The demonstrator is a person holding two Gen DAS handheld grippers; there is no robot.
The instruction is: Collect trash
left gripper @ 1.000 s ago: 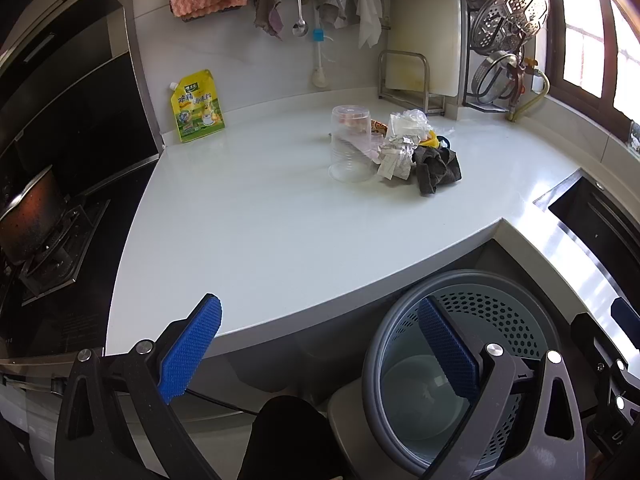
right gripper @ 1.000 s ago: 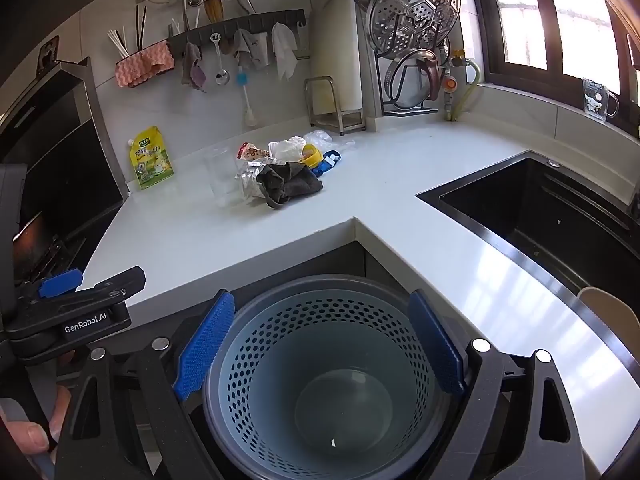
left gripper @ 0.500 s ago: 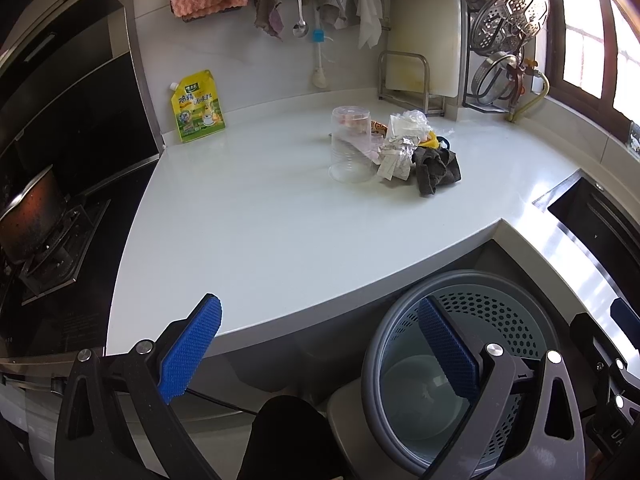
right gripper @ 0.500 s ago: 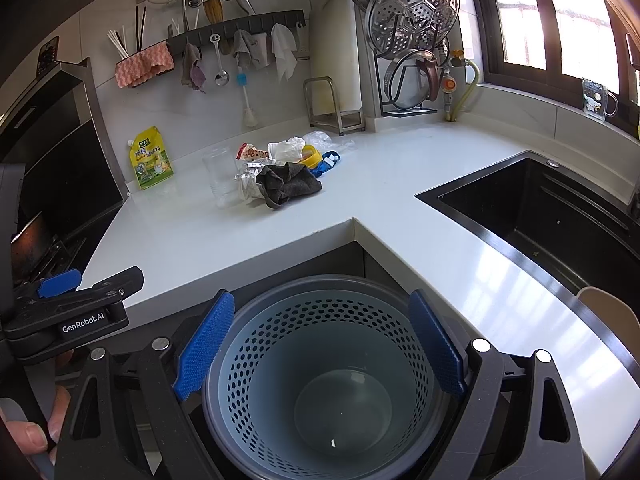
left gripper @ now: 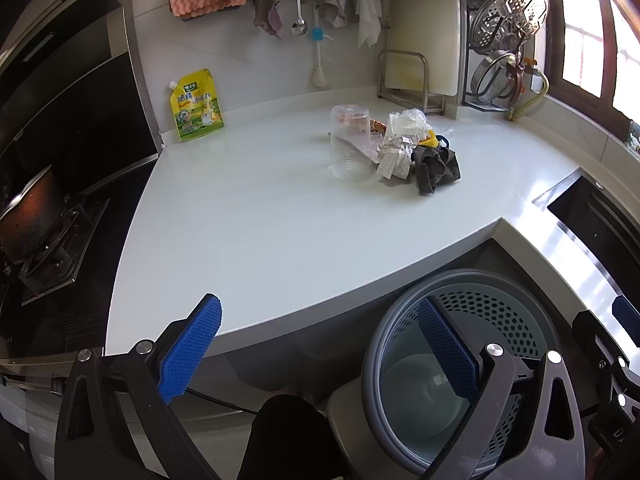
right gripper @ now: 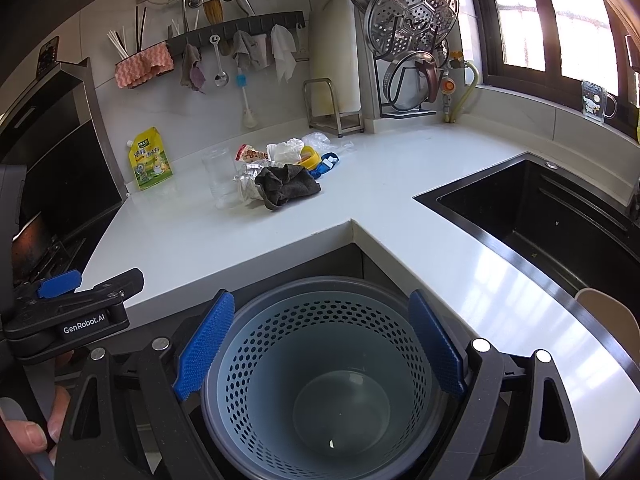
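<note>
Left gripper [left gripper: 318, 354]: blue-padded fingers spread wide and holding nothing, low in front of the counter edge; its left pad [left gripper: 188, 354] lies over the counter rim, its right pad over the bin.
Right gripper [right gripper: 320, 344]: fingers parted wide with nothing between the pads, poised directly above the bin mouth, one pad on either side of the rim in this view.
Trash pile [left gripper: 404, 148]: a clump on the white L-shaped countertop [left gripper: 260, 220], well apart from both grippers, towards the back wall.
Clear plastic cup [left gripper: 350, 144]: upright at the left end of the pile.
Crumpled silver foil wrapper [left gripper: 394, 156]: just beside the cup, touching the cloth.
Dark grey crumpled cloth [right gripper: 286, 186]: at the front of the pile.
Other scraps: a white crumpled plastic bag [right gripper: 286, 150], a small yellow piece [right gripper: 310, 156] and a blue piece [right gripper: 328, 162] behind the cloth.
Grey round bin with perforated light-blue inner basket [right gripper: 316, 376]: on the floor in the counter's inner corner; one tiny white scrap on its bottom.
Yellow stand-up pouch [left gripper: 196, 106]: leaning upright against the wall, apart from the pile.
Black sink [right gripper: 548, 216]: set into the counter on the right.
</note>
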